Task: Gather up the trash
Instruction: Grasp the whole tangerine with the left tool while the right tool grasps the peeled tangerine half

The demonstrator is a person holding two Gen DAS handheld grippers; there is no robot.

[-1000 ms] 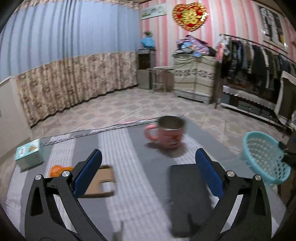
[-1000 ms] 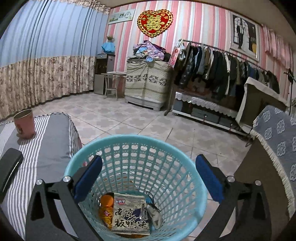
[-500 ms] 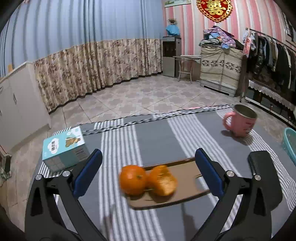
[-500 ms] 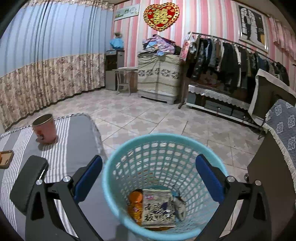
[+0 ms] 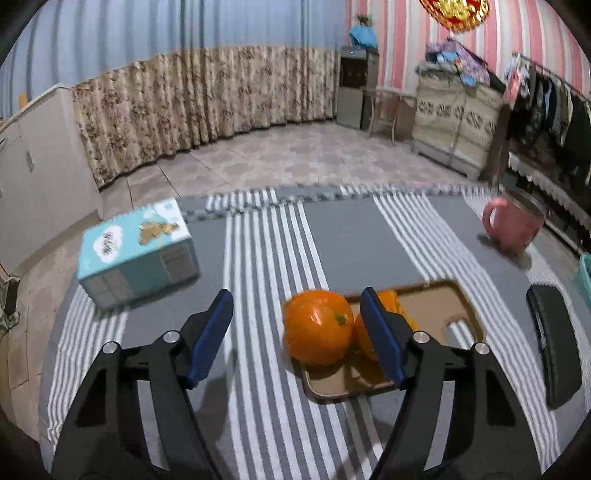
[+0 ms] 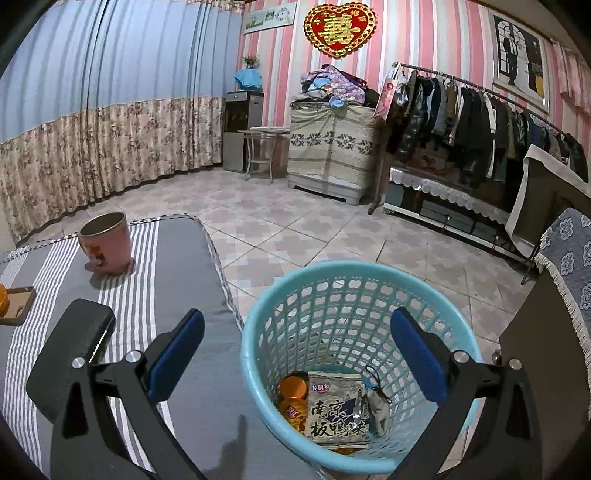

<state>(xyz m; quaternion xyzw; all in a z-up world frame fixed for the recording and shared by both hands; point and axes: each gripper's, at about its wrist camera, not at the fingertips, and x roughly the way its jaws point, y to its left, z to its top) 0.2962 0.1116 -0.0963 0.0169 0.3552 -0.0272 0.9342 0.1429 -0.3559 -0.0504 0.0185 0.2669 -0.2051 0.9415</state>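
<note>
— Where's my left gripper [image 5: 297, 334]?

— Above the striped cloth [image 5: 369, 229]; its jaws have just been closing, still apart, nothing pinched. The whole orange [image 5: 317, 326] sits just ahead between them, on the wooden tray [image 5: 439, 306]; the one behind looks peeled, maybe.

— And my right gripper [image 6: 297, 350]?

— Spread wide, empty, over the blue basket [image 6: 314, 291] holding a snack packet [image 6: 338, 410].

Place: a room in a home, used for living and storage.
Walls: pink striped wallpaper [image 6: 436, 33], a red heart ornament [image 6: 339, 28].
Window side: long floral curtain [image 6: 110, 147].
Clothes: many coats on a clothes rack [image 6: 476, 110].
Floor: patterned tiles [image 6: 314, 225].
</note>
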